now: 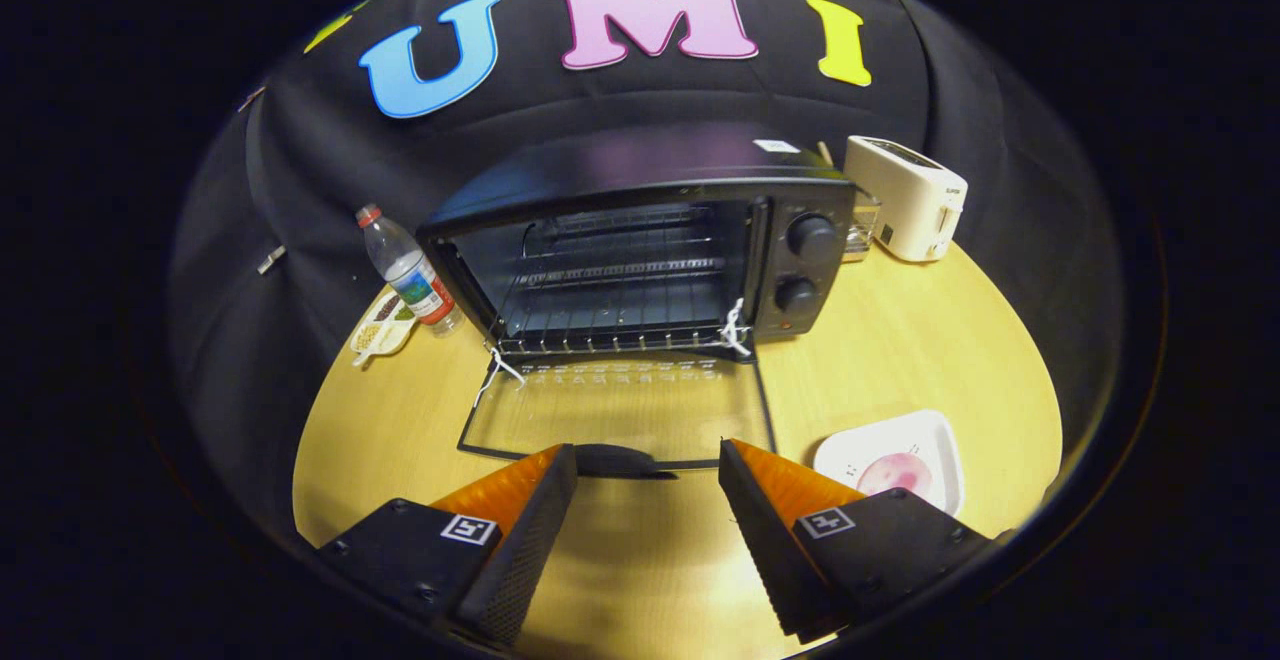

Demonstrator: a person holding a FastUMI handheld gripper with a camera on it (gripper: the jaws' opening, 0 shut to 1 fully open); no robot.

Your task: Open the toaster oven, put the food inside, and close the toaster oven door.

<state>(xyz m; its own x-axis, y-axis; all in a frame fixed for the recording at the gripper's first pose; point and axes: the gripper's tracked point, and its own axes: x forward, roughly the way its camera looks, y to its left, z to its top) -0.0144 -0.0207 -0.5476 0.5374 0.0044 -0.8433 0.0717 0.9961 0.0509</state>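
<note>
Gripper view: the hand-held gripper (647, 470) hovers above the worktop (930, 340) with its fingers spread apart and gripping nothing. The toaster oven (640, 240) stands beyond the fingers, its glass door (615, 410) folded flat onto the worktop, and the door's handle (612, 460) lies just ahead of the gap between the fingertips. One wire rack (610, 325) sits inside the open cavity; two knobs (803, 265) are on the oven's right panel. One white plate (935, 440) carrying one pinkish piece of food (895, 472) rests beside the right finger, apart from the door. One water bottle (408, 275) and one small dish (382, 330) stand left of the oven; one white toaster (905, 198) stands behind its right corner. Bare worktop lies between the plate and the oven.
</note>
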